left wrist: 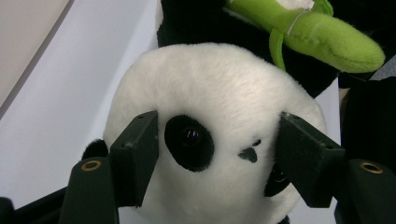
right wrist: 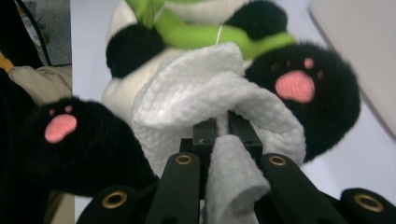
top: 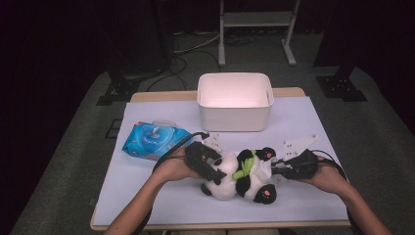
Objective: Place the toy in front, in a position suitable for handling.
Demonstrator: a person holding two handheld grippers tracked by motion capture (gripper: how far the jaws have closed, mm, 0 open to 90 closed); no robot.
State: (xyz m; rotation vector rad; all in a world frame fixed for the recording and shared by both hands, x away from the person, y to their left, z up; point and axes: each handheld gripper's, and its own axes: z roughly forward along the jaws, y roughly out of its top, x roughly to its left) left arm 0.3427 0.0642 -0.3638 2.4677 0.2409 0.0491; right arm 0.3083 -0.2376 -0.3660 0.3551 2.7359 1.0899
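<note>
High view: taking the white bin (top: 235, 101) at the far middle of the tabletop (top: 147, 196) as the landmark, the toy panda (top: 241, 174) lies on its back just nearer the person than the bin, well apart from it. Its long axis runs roughly across the tabletop, head toward the person's left, feet toward the right.

To the left of the bin and nearer the person lies a blue wipes packet (top: 154, 140); its printing is too small to read, and no other writing shows.

The left hand-held gripper (top: 208, 164) stands at the head end. In the left gripper view its jaws are spread around the white head (left wrist: 215, 135), one pad at each side, pressing into the fur, so it steadies the toy.

The right hand-held gripper (top: 279, 169) stands at the feet end. In the right gripper view its jaws are pressed together on a white cloth (right wrist: 210, 107) bunched against the belly between the two black feet with pink pads.

Judging from this, the wiping stroke turns on that axis: the cloth sits at the lower body, and the right hand is the one nearer the parts left to wipe, with the green bamboo stalk (top: 244, 169) across the chest just beyond.
</note>
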